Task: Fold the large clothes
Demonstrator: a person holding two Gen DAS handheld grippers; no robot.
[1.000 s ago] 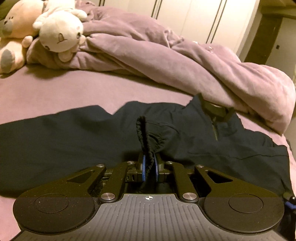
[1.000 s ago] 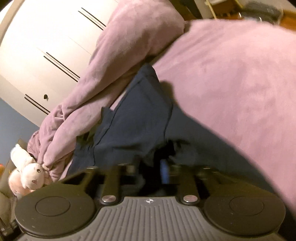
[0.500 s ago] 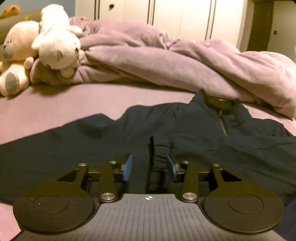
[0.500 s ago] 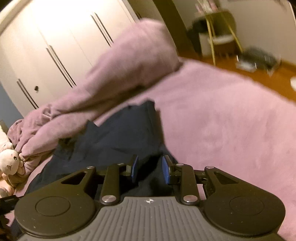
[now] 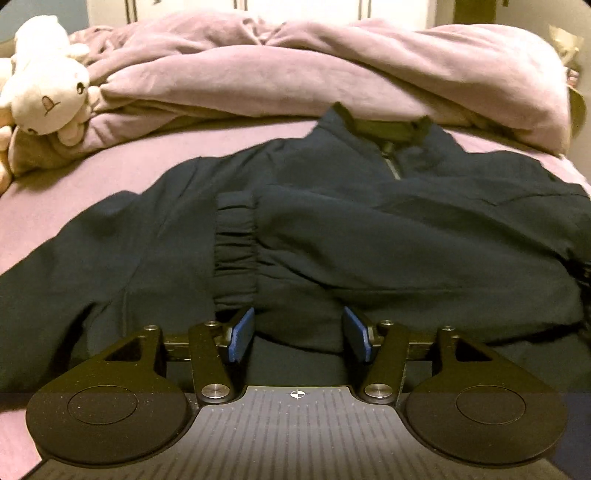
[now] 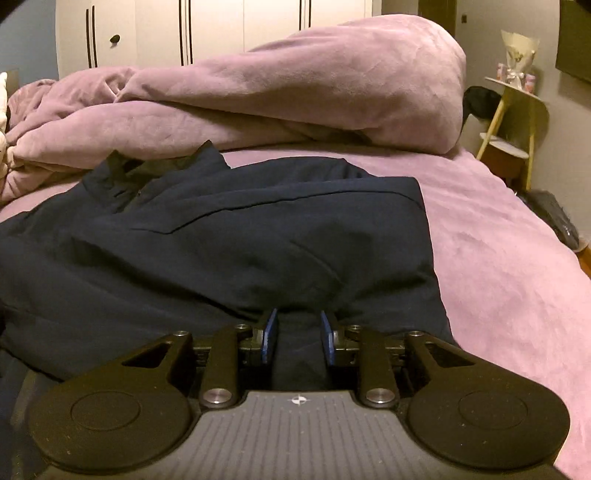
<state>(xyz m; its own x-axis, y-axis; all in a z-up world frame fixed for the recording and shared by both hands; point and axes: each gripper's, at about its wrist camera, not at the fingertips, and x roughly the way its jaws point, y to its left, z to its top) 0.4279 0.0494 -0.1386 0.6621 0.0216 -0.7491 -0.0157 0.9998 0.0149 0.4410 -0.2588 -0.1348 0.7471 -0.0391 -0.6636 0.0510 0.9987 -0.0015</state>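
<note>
Mauve plush covers the bed (image 5: 122, 162), where a cream stuffed toy (image 5: 44, 99) sits at the far left against a heaped mauve duvet (image 5: 314, 74). Spread across the bed lies the navy jacket (image 5: 369, 236), one sleeve folded over its chest, elastic cuff (image 5: 234, 251) showing. The left gripper (image 5: 298, 334) gapes wide; the right gripper (image 6: 298, 334) also stands parted above fabric. White wardrobe doors (image 6: 210, 29) and a side table (image 6: 517, 110) sit behind.
</note>
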